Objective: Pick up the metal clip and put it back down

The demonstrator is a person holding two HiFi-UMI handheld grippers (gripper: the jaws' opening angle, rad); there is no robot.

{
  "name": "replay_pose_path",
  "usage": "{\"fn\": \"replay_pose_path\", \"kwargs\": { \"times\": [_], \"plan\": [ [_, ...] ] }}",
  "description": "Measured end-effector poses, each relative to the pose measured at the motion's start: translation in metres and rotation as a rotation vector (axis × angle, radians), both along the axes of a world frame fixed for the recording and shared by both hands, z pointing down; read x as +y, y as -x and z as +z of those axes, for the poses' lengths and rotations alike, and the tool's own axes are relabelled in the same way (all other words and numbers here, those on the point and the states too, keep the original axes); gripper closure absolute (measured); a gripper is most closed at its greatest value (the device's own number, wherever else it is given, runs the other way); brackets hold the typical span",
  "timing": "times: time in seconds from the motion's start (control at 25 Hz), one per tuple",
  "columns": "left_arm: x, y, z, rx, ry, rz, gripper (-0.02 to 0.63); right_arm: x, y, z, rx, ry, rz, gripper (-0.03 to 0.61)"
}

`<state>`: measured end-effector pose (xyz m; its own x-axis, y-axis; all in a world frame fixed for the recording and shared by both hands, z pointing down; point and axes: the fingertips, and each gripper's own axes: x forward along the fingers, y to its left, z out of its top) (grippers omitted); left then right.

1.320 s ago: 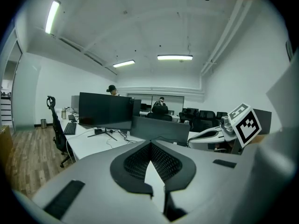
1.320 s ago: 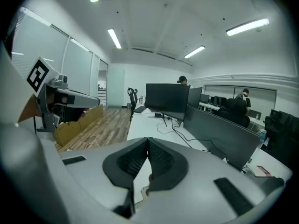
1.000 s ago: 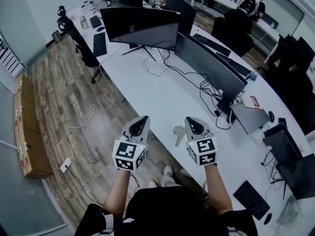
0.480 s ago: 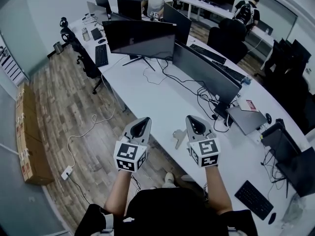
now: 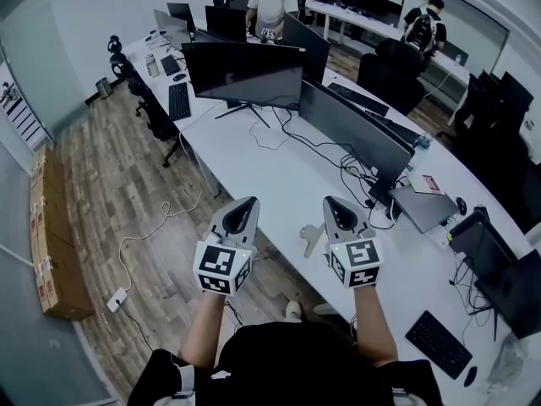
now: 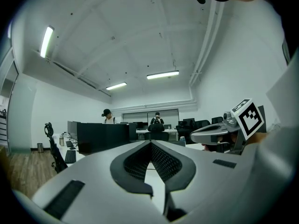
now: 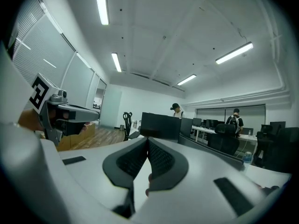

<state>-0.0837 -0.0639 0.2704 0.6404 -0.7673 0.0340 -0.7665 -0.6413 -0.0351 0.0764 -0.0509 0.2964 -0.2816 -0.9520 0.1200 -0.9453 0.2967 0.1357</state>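
The metal clip [image 5: 311, 242], a small silvery piece, lies on the white table [image 5: 279, 176] near its front edge. It sits between my two grippers and just left of the right one. My left gripper [image 5: 248, 201] hangs over the table's edge, shut and holding nothing. My right gripper [image 5: 331, 201] hovers beside it above the table, also shut and empty. In the left gripper view the jaws [image 6: 150, 143] meet at the tip and point level across the room. The right gripper view shows the same for its closed jaws [image 7: 147, 139]. The clip appears in neither gripper view.
Dark monitors [image 5: 243, 73] and a row of screens [image 5: 355, 129] stand along the table, with black cables [image 5: 338, 146] trailing between them. A laptop [image 5: 423, 205] and a keyboard [image 5: 438, 343] lie at the right. Wooden floor [image 5: 110, 193] lies left. A person [image 5: 272, 2] stands at the back.
Both grippers have risen a little above the table, still shut. The clip stays lying on the table between them.
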Motion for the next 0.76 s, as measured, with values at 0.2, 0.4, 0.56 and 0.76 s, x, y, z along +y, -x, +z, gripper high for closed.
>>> {"fn": "replay_pose_path", "kwargs": {
  "times": [0.2,0.4,0.56,0.76],
  "plan": [
    [0.002,0.002,-0.009,-0.007,-0.018,0.006,0.603,0.003,0.007,-0.013,0.013,-0.033,-0.01,0.554],
    [0.003,0.0,-0.013,-0.003,-0.029,0.0,0.603,0.003,0.004,-0.013,0.018,-0.035,-0.014,0.554],
    [0.003,-0.001,-0.015,-0.002,-0.032,-0.002,0.603,0.003,0.001,-0.013,0.02,-0.029,-0.012,0.554],
    [0.003,-0.003,-0.015,0.002,-0.027,-0.001,0.603,0.002,0.0,-0.014,0.023,-0.028,-0.016,0.554]
  ]
}}
